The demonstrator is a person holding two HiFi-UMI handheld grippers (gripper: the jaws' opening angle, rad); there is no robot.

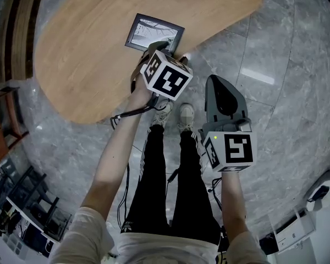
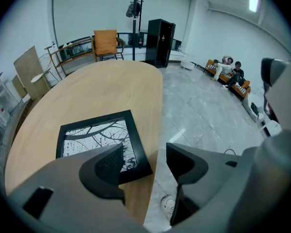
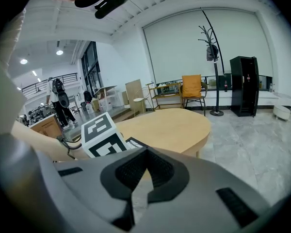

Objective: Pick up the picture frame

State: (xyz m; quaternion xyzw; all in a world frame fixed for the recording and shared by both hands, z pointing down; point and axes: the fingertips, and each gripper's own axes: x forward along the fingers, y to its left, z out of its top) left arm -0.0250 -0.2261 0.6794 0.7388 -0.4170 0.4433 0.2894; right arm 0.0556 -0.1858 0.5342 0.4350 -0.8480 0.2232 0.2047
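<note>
The frame [image 1: 154, 34] is a thin black rectangle around a black-and-white print of branches. It lies flat on the smooth, pale wood table [image 1: 88, 48], near its rounded edge. The floor [image 1: 275, 48] below is glossy grey marble tile. The left gripper [image 1: 160, 47], matte grey with ribbed black pads, hangs over the frame's near corner. In the left gripper view its jaws stand spread with nothing pinched: one pad overlaps the frame [image 2: 99, 142], and the gap shows table edge and floor. That view alone shows an orange chair [image 2: 105, 42], a coat stand [image 2: 135, 8] and a black cabinet [image 2: 160, 42]. The right gripper [image 1: 219, 81] is held off the table over the floor, and its own view shows the jaws pressed together, empty. Only the head view shows the person's legs and shoes [image 1: 176, 114].
</note>
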